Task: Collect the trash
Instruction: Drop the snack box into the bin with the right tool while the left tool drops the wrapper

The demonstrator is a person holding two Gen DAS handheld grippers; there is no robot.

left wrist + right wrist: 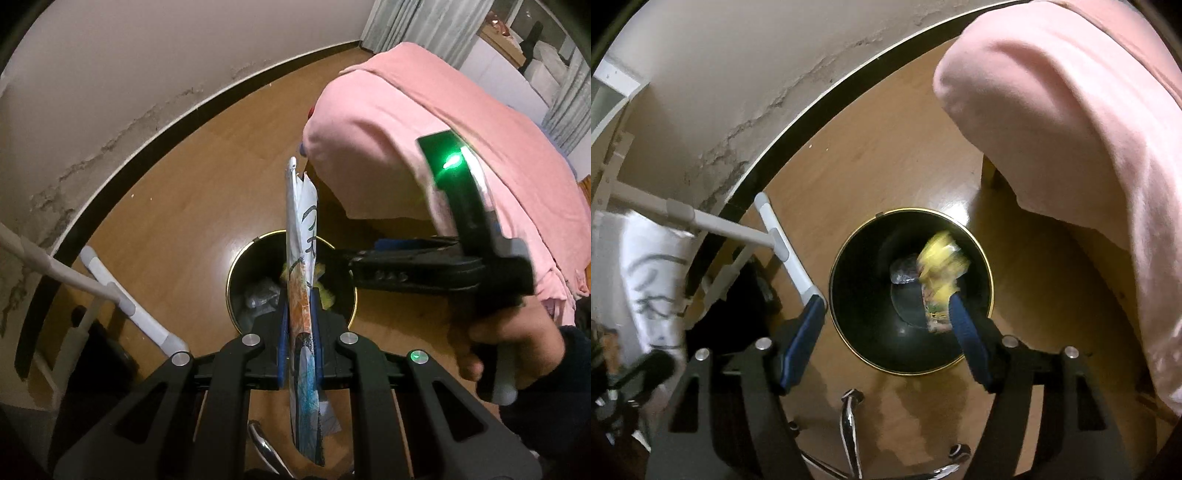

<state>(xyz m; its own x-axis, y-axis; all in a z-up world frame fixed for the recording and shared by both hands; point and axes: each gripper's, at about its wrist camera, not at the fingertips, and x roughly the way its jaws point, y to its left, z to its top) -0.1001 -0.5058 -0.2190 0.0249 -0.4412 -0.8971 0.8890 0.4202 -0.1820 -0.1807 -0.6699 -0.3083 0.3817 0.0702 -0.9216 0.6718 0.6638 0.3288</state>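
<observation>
Above the round black bin with a thin gold rim, both grippers point steeply down at the wooden floor. Clamped edge-on in the left gripper, a flat white paper sheet with orange and blue colouring has its long axis along the fingers: one end reaches past the tips over the bin's mouth, the other trails back under the tool. The blue pads press flat on both of its faces, nearly together.

Seen from the right wrist, the right gripper has its jaws spread wide, gripping nothing. A crumpled yellow wrapper, blurred, lies inside the bin's opening, just beside or against the tip of the right-hand finger; whether they touch I cannot tell. A grey crumpled piece lies in the bin beside it.

From the left wrist, a hand grips the right tool's handle, its fingers reaching across over the bin. A pink blanket hangs nearby.
</observation>
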